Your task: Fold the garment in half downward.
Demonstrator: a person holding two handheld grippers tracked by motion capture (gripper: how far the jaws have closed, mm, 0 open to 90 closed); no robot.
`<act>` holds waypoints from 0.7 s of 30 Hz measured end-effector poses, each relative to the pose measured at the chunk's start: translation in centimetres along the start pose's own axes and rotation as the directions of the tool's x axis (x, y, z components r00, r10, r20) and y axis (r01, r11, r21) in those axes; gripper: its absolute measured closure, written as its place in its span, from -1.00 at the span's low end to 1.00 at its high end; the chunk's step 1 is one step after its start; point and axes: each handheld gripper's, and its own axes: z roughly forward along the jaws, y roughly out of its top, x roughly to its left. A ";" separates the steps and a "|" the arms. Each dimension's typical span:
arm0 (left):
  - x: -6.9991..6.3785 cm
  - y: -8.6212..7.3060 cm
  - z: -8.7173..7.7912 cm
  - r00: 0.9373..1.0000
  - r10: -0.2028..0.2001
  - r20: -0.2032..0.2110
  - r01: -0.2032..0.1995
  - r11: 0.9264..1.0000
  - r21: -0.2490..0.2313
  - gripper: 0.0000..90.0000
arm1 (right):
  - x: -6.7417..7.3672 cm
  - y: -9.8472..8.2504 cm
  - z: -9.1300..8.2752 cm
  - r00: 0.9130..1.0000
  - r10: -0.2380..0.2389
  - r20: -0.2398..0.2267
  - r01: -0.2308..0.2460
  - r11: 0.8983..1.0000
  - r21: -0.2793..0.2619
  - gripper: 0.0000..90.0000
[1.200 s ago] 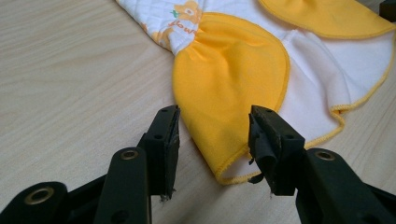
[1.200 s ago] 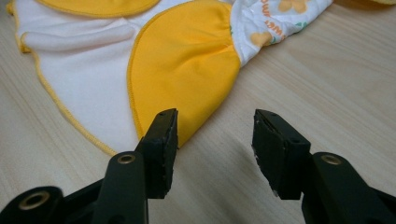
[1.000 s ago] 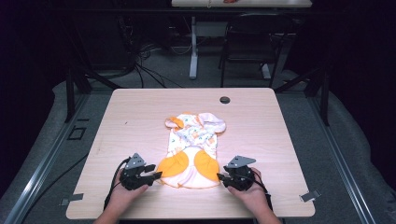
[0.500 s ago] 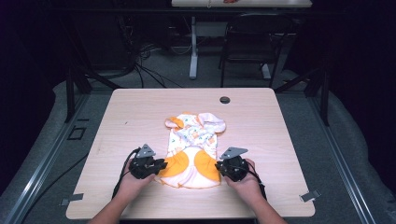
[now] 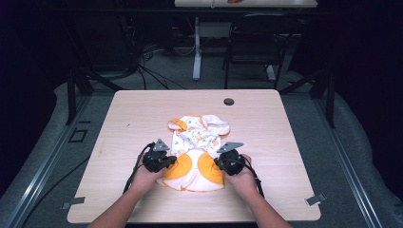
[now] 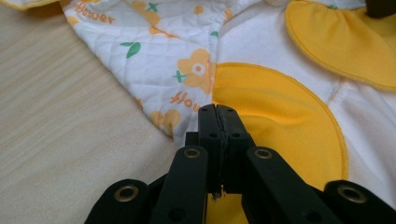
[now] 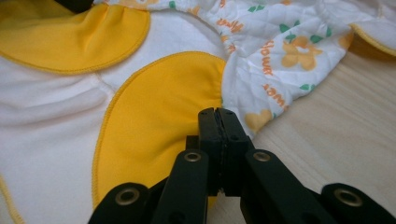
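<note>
A small baby garment (image 5: 197, 137), white with flower print and orange-yellow patches, lies flat in the middle of the wooden table (image 5: 266, 128). My left gripper (image 5: 169, 162) is at its lower left edge and my right gripper (image 5: 218, 164) at its lower right edge, each held in a hand. In the left gripper view the jaws (image 6: 217, 108) have just closed and pinch the hem beside a yellow patch (image 6: 280, 112). The right gripper view shows the same: its jaws (image 7: 218, 112) have just closed on the hem by the other yellow patch (image 7: 154, 107).
A black round grommet (image 5: 229, 101) sits near the table's far edge. Metal clips (image 5: 315, 199) stand at the near corners. Beyond the table are a chair (image 5: 256, 42), a white table leg (image 5: 196, 47) and cables on the floor.
Both hands have slid inward from the sides to the garment's lower edges. Both pairs of jaws, wide apart a second ago, are closed now.
</note>
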 end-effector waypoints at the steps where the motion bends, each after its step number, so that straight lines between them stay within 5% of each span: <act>1: 0.0 0.0 0.0 1.000 -0.001 0.001 0.001 1.000 0.004 0.99 | 0.0 0.1 0.4 1.000 -0.002 -0.001 0.002 1.000 0.012 0.99; 21: -0.5 -1.1 -1.0 0.999 0.013 0.050 -0.014 1.000 0.025 0.99 | 0.6 -0.1 0.6 0.998 -0.048 -0.030 0.050 0.997 0.056 0.99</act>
